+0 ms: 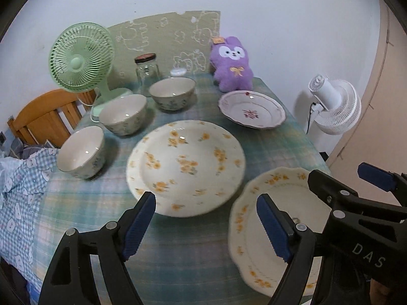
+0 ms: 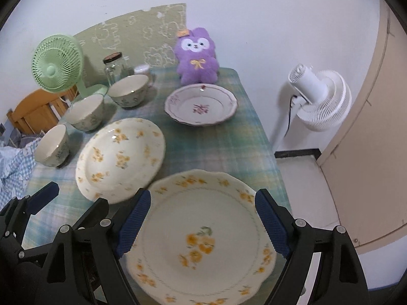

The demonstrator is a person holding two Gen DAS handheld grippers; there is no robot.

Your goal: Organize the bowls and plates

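Three flower-patterned bowls (image 1: 81, 152) (image 1: 123, 114) (image 1: 173, 92) stand in a diagonal row on the left of the plaid-covered table (image 1: 89, 203). A round deep plate with yellow flowers (image 1: 185, 167) (image 2: 119, 157) lies in the middle. A scalloped yellow-flower plate (image 1: 279, 188) (image 2: 198, 241) lies at the near right, and a pink-flower plate (image 1: 251, 113) (image 2: 201, 105) at the far right. My left gripper (image 1: 206, 197) hovers open above the round plate's near rim, holding nothing. Over the scalloped plate my right gripper (image 2: 202, 193) is open and empty.
At the back stand a green desk fan (image 1: 81, 58), a glass jar (image 1: 147, 71) and a purple plush toy (image 1: 232, 61). A wooden chair (image 1: 43, 117) and blue checked cloth (image 1: 20, 178) are at the left. A white floor fan (image 1: 335, 104) stands past the table's right edge.
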